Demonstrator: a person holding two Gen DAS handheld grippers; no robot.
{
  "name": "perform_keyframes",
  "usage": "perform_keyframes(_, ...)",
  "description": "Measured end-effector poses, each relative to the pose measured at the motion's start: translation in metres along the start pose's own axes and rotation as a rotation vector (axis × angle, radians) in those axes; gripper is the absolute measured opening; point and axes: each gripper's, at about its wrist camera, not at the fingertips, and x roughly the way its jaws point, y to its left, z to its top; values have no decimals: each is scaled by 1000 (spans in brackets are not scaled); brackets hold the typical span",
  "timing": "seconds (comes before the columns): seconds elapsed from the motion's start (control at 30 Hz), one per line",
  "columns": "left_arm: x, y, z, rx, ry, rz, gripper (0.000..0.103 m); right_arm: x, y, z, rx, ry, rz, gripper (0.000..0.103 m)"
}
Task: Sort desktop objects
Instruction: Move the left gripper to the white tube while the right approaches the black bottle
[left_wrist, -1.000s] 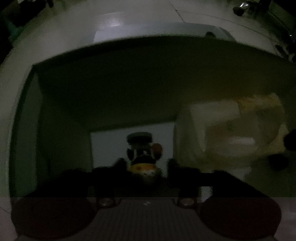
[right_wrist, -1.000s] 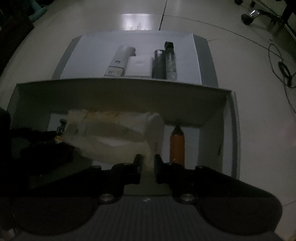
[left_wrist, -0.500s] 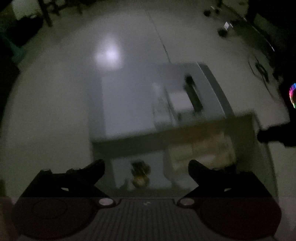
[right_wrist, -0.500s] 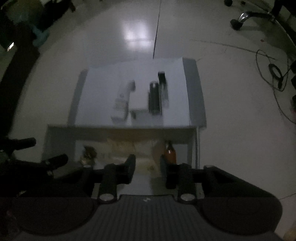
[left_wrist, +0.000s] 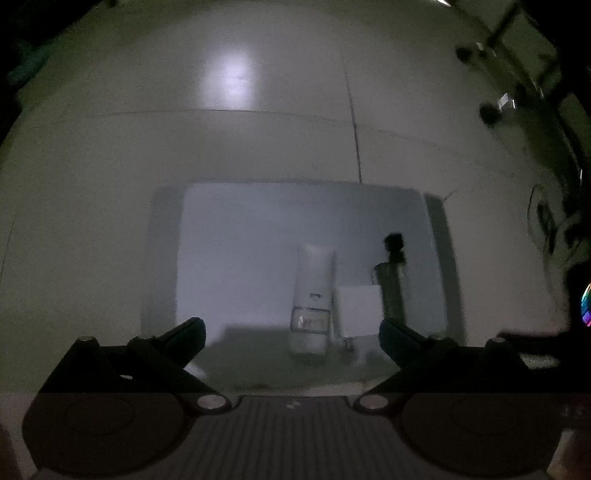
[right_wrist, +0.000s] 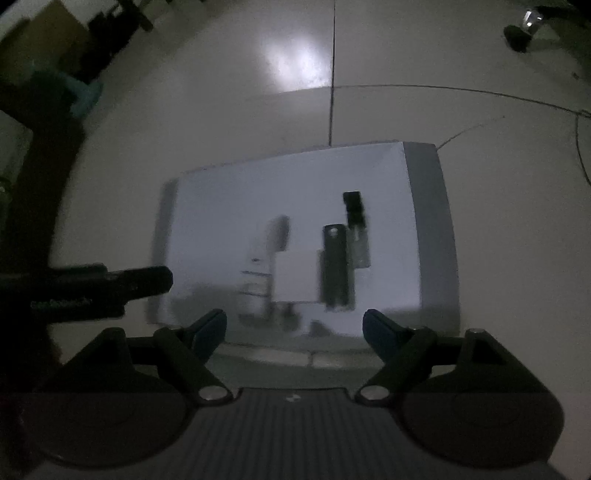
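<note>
Closest in, both grippers hang empty with their jaws spread wide: the left gripper frames the near edge of the tray, and the right gripper does the same in its own view. From the right wrist, the left tool shows as a dark bar at the left, just beside the tray's near corner.

Past the fingertips, four things lie in a tight row on the tray's right half. The white tube lies lengthwise with its label end toward the camera; a white block sits against its right side; a dark stick lies next to that, and a clear bottle with a black cap lies farthest right and a little farther back. Both views are blurred and dim, so finer detail cannot be read.

The step in hand looks like choosing the next pick. Judging by the crowding, an outer item is the sensible target: the tube for the left tool, the bottle for the right. Come down square to the long axis, with the jaws spanning the narrow width and wide enough to clear the neighbour. Slow down first; closing blind risks nudging the block or pinching two items at once.

Beyond the tray lies bare tiled floor with a ceiling-light glare.
</note>
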Motion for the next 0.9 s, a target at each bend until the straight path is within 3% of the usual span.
perform_keyframes(0.1, 35, -1, -1, 61, 17, 4, 92, 27, -13, 6, 29, 13, -25, 80)
perform_keyframes(0.3, 85, -1, -8, 73, 36, 17, 86, 65, -32, 10, 29, 47, -61, 74)
perform_keyframes(0.57, 102, -3, -6, 110, 64, 34, 80, 98, -23, -1, -20, 99, -74, 65)
perform_keyframes(0.77, 117, -8, -2, 119, 99, 55, 76, 113, -17, -2, -50, 124, -89, 51)
perform_keyframes(0.9, 126, -6, 0, 118, 112, 52, 71, 115, -18, -2, -40, 107, -74, 50)
